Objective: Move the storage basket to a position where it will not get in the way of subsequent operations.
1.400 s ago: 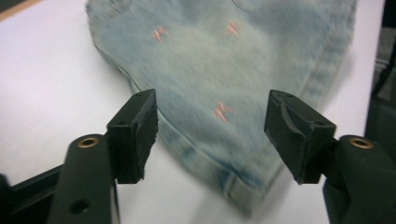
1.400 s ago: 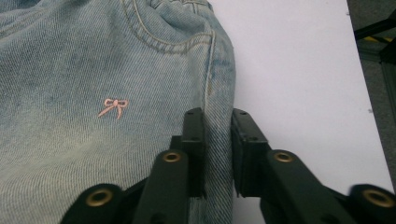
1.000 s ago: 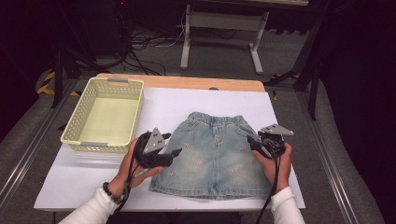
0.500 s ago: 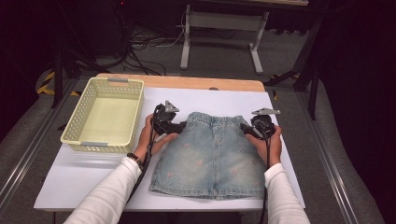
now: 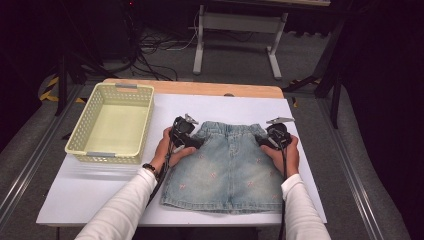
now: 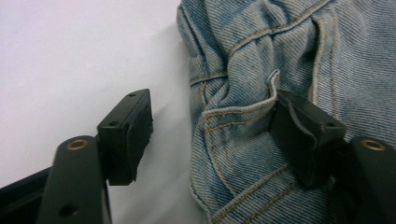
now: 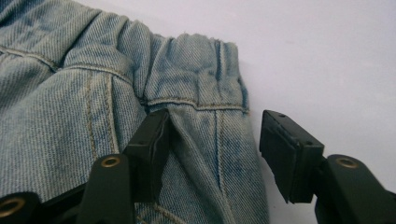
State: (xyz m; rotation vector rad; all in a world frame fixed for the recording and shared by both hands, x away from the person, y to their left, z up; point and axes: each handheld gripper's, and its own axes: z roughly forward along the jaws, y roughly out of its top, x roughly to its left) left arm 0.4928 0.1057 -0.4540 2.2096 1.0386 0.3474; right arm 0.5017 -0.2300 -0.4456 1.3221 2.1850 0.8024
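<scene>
Both grippers have been carried forward along the sides of the denim skirt [image 5: 227, 165], from near its middle a second ago up to its waistband. At present the left gripper [image 5: 192, 142] is set at the skirt's left waist corner and the right gripper [image 5: 264, 141] at the right waist corner. The skirt is spread flat on the white table [image 5: 90, 190], waistband away from the person, just to the right of the pale yellow basket [image 5: 112, 122].

In the left gripper view, the jaws are held apart, having just been opening; one jaw is pressed onto the denim at a pocket seam, the other is seen over bare table beside the skirt's edge, so the edge lies between them without being pinched. In the right gripper view, the jaws are likewise spread and have just been opening; one rests against the fabric below the elastic waistband, the other stands clear on the table side, the skirt's side edge lying between them unclamped.
</scene>
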